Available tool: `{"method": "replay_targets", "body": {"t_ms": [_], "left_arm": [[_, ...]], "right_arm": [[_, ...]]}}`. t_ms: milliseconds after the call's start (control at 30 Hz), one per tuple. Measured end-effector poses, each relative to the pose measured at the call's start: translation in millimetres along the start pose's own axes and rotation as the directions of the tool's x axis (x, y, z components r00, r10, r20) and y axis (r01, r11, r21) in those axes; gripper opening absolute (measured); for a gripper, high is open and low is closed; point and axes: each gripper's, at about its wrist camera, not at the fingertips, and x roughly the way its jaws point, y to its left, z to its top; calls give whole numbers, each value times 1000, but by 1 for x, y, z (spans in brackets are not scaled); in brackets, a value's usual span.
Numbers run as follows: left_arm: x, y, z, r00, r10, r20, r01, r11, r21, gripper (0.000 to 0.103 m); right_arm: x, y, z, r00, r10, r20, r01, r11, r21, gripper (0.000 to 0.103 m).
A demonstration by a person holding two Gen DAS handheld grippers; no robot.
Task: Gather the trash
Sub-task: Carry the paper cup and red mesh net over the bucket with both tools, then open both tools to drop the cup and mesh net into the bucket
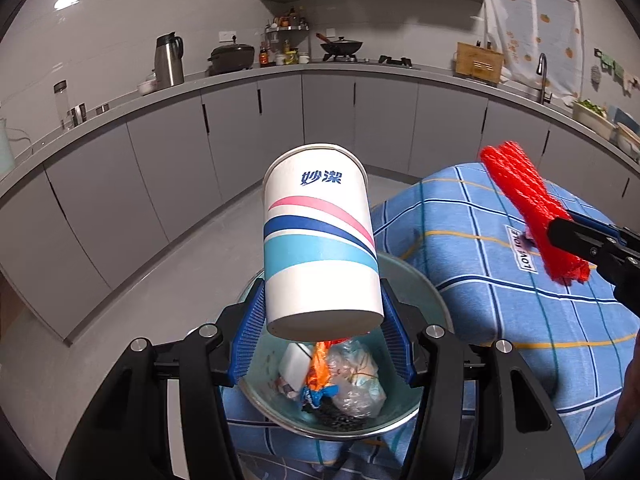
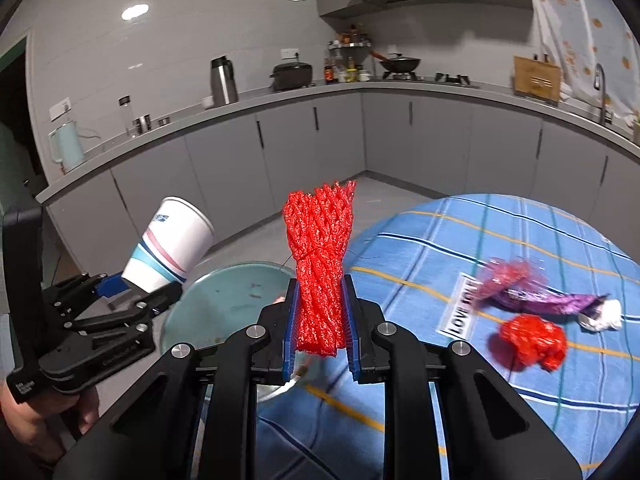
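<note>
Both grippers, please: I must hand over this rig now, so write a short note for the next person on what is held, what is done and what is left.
Left gripper: jaws shut on the white paper cup with pink and blue stripes, held above the pale green trash bowl.
Right gripper: jaws shut on the red plastic mesh bundle, beside the bowl.
Done: wrappers and a clear plastic bag lie in the bowl.
Left: drop cup and mesh in; then collect the purple foil wrapper, white crumpled tissue and red crumpled ball from the blue checked tablecloth.

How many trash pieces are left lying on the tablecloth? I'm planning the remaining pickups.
2: a purple wrapper with pink netting and a white end, and a red crumpled piece just in front of it. More may lie outside the view.
</note>
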Motion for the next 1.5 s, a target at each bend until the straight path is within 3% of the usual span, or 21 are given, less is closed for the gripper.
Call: {"method": "replay_targets", "body": {"t_ms": [433,1000,1100,1500], "left_arm": [[17,19,-4,999,38,-38,-39,999,-32,55],[34,26,-11,996,36,-82,-40,998,-51,55],[36,29,-12,996,33,-87,-38,998,-54,56],[36,30,-13,996,47,-82,-52,997,-53,71]], "right_arm": [[49,41,-4,993,89,-77,-94,994,-58,21],[80,43,-11,985,110,-133,-120,990,-69,22],[83,43,-12,983,121,-136,-131,989,-65,32],[74,31,-16,987,109,-120,-113,993,-21,44]]}}
